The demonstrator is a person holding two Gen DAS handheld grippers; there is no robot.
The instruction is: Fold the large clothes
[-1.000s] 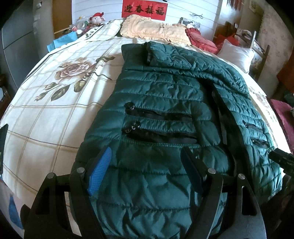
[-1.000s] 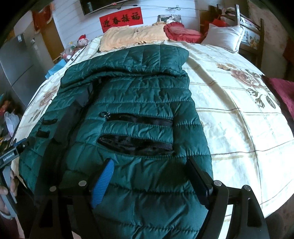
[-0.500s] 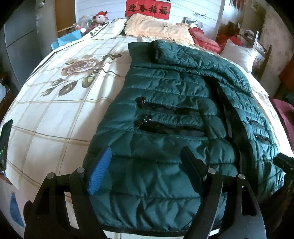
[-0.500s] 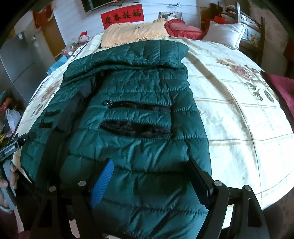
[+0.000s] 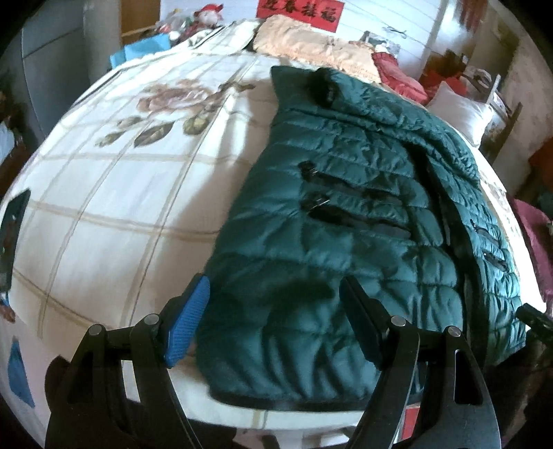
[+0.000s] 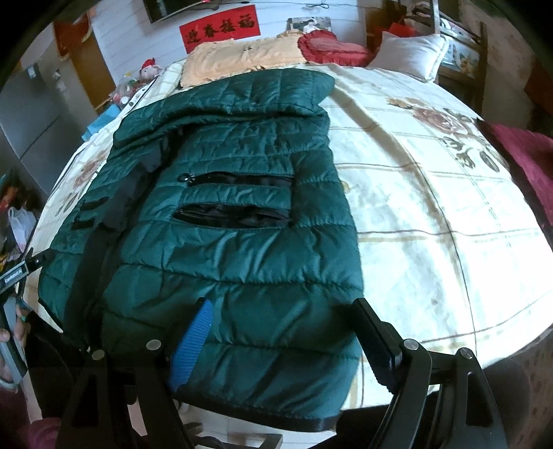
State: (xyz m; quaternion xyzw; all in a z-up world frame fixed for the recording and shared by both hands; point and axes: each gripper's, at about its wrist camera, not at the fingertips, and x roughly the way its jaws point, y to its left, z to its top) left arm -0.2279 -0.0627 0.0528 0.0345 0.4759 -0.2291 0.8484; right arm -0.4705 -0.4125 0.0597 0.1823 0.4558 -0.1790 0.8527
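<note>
Hidden bits: hem of the jacket [image 5: 331, 241] partly cut off behind both gripper frames; far collar end bunched up, hard to read. Left view pretty blurry overall.
Edge stuff: dark flat thing [image 5: 12, 238] at the bed's left edge, can't tell what. Bit of a hand [image 6: 8, 336] on a grey handle at the far left of the right view.
Jacket look: dark green quilted puffer [image 6: 221, 221], lying flat lengthwise on the bedspread [image 5: 114, 193], hem toward the cameras. 2 black zip pockets [image 6: 235, 197] on each front panel, lower ones gaping. Black band down the middle.
Jacket spot: roughly mid-bed, floral checked cover showing on both sides. Pillows [image 6: 242, 57] and a red banner [image 6: 221, 27] beyond it.
Left gripper [image 5: 273, 321]: fingers wide apart, over the hem's left corner, gripping nothing. Blue pad [image 5: 188, 324] just off the fabric edge.
Right gripper [image 6: 280, 342]: also spread wide, straddling the hem's right corner, nothing pinched.
</note>
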